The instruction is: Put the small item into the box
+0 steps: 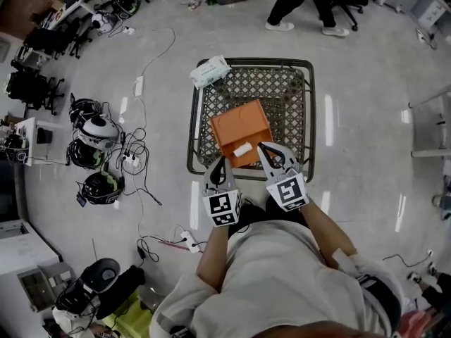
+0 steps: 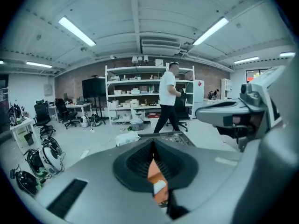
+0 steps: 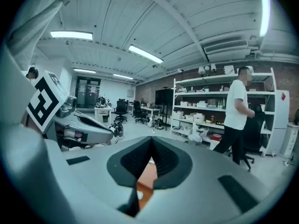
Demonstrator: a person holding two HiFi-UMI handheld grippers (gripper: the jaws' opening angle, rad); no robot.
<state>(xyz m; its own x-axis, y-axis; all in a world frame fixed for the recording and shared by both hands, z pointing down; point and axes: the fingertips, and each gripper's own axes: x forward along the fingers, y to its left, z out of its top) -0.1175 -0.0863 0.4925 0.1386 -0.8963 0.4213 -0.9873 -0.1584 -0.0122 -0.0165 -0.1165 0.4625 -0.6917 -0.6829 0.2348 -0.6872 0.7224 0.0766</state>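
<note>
So the small white oblong item (image 1: 242,149) is lying on the orange cardboard box (image 1: 238,124), close to the box's near edge. From the head view it sits right in the gap between the two tips. The left hand-held gripper (image 1: 220,163) is just to its near left and the right hand-held gripper (image 1: 267,148) is just to its right. Neither one touches it.

The item's long axis runs roughly left to right, with the right end tipped a bit toward the far side. Both ends look the same to me, so I can't call one the front.

Grippers next. In the left gripper view the left hand-held gripper (image 2: 153,143) has its dark pads pressed together at the tips with nothing pinched between them. Lower down there's a slit where the orange cardboard box (image 2: 154,171) shows through, and the small white oblong item (image 2: 160,186) too, clearly beyond the jaws and not in them. Same story in the right gripper view: the right hand-held gripper (image 3: 150,141) is closed tip to tip and empty, with only a strip of the orange cardboard box (image 3: 147,174) showing through the gap.

The box sits at an angle inside a black wire-mesh basket (image 1: 310,111) that stands on the grey floor (image 1: 366,153). A white plastic packet (image 1: 210,71) rests on the basket's far left corner.
</note>
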